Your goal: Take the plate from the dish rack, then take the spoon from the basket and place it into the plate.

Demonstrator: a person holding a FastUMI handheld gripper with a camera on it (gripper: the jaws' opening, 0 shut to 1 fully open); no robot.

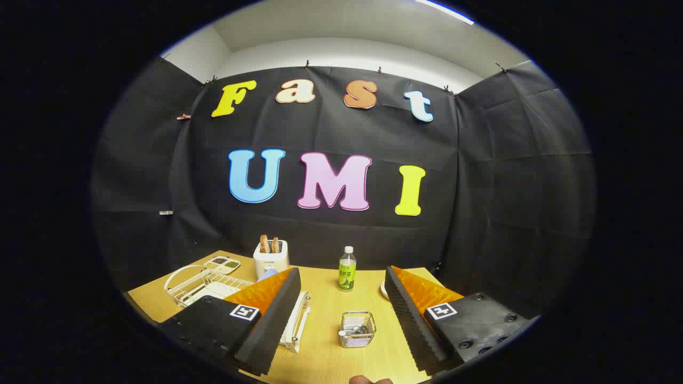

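My gripper [341, 320] is open, its two fingers spread wide above the wooden table [320, 352] with nothing held. Between the fingers, a little ahead, stands a small wire basket [357, 329] with a spoon [347, 333] lying in it. A white dish rack [205, 285] stands beyond the left finger, which covers its near part. A white plate [179, 274] stands upright at the rack's far left end.
A white toaster [271, 257] with two slices of bread stands at the back, and a green-labelled bottle [347, 271] stands beyond the basket. A small dish [383, 289] peeks out past the right finger. A divided tray [224, 263] lies behind the rack.
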